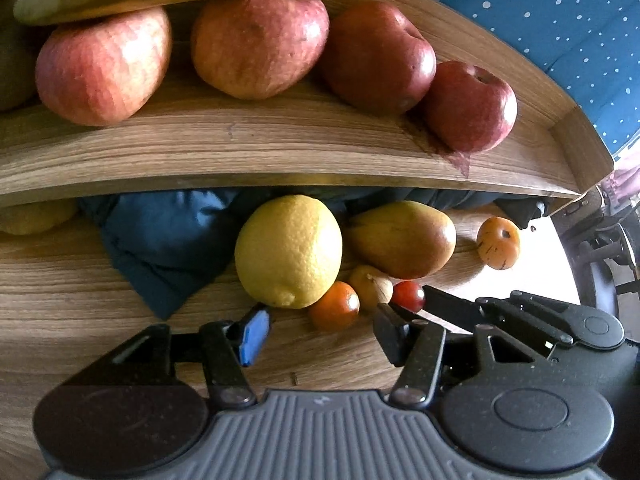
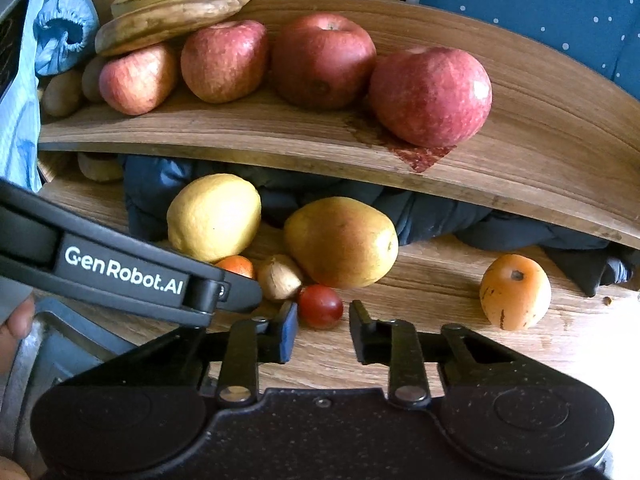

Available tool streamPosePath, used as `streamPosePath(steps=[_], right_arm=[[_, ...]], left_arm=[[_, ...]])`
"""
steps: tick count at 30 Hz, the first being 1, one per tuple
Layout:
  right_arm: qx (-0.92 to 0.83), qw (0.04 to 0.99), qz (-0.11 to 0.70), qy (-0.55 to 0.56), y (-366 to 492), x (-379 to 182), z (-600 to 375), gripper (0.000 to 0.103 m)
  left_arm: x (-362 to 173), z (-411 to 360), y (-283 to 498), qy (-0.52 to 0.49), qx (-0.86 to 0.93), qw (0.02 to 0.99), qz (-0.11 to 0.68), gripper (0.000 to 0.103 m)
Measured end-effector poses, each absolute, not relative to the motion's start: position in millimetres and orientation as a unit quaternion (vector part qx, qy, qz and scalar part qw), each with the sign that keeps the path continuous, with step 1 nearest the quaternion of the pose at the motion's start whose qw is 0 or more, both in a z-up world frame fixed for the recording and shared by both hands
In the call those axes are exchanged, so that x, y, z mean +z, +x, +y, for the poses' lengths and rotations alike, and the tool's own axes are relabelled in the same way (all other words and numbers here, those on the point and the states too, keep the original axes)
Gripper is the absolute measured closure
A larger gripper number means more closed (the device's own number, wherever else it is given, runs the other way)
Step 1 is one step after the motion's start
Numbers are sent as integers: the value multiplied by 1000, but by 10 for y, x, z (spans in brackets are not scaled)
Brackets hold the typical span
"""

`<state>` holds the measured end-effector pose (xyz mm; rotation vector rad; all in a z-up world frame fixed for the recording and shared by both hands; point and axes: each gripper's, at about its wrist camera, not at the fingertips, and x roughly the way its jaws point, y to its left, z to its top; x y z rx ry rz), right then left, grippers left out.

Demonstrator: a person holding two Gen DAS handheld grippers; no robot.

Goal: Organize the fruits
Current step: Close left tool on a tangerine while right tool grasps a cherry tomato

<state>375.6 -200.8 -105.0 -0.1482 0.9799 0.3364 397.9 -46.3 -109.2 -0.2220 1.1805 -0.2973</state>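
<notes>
Right hand-held gripper [image 2: 323, 322]: clenched, and seems to pinch the small red fruit [image 2: 320, 306] between both pads. Left hand-held gripper [image 1: 320, 334]: released, jaws apart, nothing between the pads, with a small orange fruit [image 1: 334, 306] just past the tips at 12 o'clock.

Red fruit: down on the worktop [image 2: 420, 352], a little below the middle of the right wrist view. At 10 o'clock from it, touching or nearly so, a small brown fruit [image 2: 279, 277]. At 12 o'clock, the pear [image 2: 342, 242]. At 11 o'clock and further off, the lemon [image 2: 214, 218]. Well apart at 3 o'clock, a round orange fruit [image 2: 514, 292]. Above all of these, the wooden shelf [image 2: 280, 136] with apples [image 2: 322, 60] and bananas [image 2: 176, 4].

To do this step well:
- Squeeze softly, for fear of bursting the thin skin.
- Lift straight up first, away from the brown fruit, so as not to roll it.
- Keep the left hand-held gripper out of the way.
- Carry slowly and set down next to fruits of the same kind.

Shape of the red fruit: almost round, maybe a bit longer from 9 to 3 o'clock, so gripped along the long way. No stalk end to be seen, so cannot tell which way it points.
</notes>
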Motion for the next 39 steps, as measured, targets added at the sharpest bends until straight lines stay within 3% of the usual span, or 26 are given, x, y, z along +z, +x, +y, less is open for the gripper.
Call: streamPosePath(steps=[6, 19, 24, 39], right_arm=[[156, 867, 469, -63, 3673, -1012, -2057, 78], [151, 866, 473, -55, 3726, -1018, -2018, 78], [151, 866, 473, -54, 3713, -1009, -2011, 78], [137, 873, 467, -41, 3601, -1004, -2086, 77]], left_arm=[[-1107, -487, 3979, -113, -136, 811, 557, 57], [-1114, -540, 3973, -121, -125, 813, 555, 57], [-1131, -551, 3982, -126, -128, 811, 557, 73], [-1017, -541, 3833, -120, -126, 820, 545, 73]])
